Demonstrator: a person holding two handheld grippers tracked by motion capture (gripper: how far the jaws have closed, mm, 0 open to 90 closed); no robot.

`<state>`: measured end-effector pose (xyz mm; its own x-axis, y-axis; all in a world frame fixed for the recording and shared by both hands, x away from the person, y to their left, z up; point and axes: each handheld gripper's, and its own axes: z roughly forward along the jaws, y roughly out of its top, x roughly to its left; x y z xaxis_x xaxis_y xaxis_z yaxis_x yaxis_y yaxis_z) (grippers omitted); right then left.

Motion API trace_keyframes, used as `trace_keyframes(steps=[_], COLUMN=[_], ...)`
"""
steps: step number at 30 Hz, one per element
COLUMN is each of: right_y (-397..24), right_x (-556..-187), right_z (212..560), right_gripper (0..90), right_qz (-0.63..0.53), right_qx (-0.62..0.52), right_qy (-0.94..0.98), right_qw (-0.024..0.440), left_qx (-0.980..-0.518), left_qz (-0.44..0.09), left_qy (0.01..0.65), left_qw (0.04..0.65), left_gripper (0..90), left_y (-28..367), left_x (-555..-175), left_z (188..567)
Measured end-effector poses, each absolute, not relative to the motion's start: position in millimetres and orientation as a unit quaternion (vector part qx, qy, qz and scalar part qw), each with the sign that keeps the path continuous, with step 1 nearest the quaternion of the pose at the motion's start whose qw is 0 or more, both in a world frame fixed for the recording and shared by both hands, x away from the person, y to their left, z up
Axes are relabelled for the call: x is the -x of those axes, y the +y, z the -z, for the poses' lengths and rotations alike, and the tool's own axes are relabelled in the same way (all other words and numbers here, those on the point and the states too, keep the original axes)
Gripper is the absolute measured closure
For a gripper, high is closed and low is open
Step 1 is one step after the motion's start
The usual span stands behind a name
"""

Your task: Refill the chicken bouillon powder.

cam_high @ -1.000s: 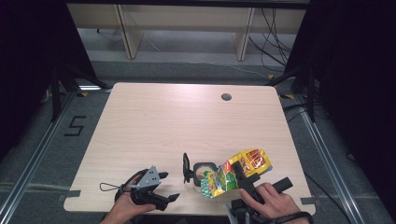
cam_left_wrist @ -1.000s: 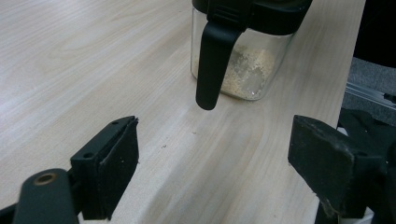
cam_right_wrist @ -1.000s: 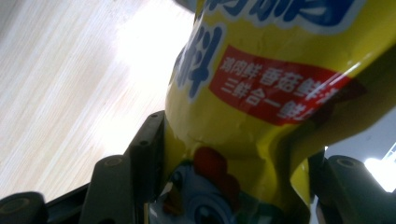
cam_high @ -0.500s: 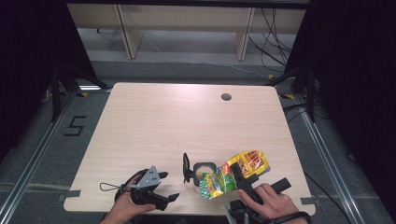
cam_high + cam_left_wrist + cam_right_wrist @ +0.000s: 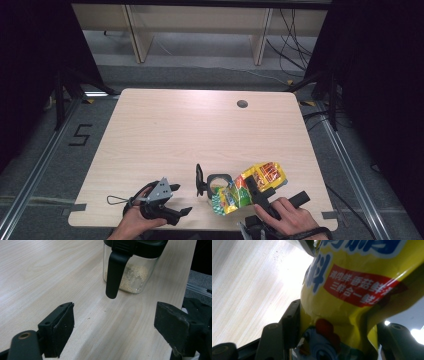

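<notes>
Evidently pouring: right gripper (image 5: 256, 192) clamps a yellow seasoning bag (image 5: 250, 186) tilted over the open jar (image 5: 218, 183); tip gently. Left gripper (image 5: 172, 200) (jaws wide, empty) waits nearby.

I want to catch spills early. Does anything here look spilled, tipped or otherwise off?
Nothing has spilled. The clear jar stands upright with its black lid swung open, pale granules settled at its bottom. The right gripper clamps the yellow seasoning packet, tilted over the jar. The left gripper is open and holds nothing.
</notes>
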<state>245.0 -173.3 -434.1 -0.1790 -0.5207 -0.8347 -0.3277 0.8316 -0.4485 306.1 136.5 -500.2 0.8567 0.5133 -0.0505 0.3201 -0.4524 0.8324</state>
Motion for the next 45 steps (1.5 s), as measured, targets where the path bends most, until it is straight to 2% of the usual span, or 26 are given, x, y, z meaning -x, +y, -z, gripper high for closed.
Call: trace_keyframes(steps=[3,11,12,31,45], right_y=[-174.2,-174.7,-175.2,-178.3,-177.0], right_x=[-244.8,-246.4,-247.3,-246.0,-246.9], right_z=[431.3,432.0,430.7,429.5,429.0], right_gripper=[44.1,44.2,44.2,44.2,44.2], right_qz=[0.088,0.089,0.092,0.098,0.095], right_qx=[0.273,0.287,0.288,0.269,0.286], right_qy=[0.761,0.76,0.758,0.765,0.763], right_qw=[0.582,0.576,0.577,0.576,0.572], left_qx=[-0.841,-0.849,-0.846,-0.849,-0.844], left_qz=[-0.097,-0.105,-0.102,-0.102,-0.097], left_qy=[0.261,0.242,0.256,0.241,0.254], left_qw=[0.465,0.457,0.455,0.46,0.463], left_gripper=[16.2,16.2,16.2,16.2,16.2], left_y=[135.5,137.1,136.7,136.2,134.5], left_x=[-305.2,-306.6,-305.4,-307.1,-305.5], left_z=[501.0,499.7,500.2,500.3,502.2])
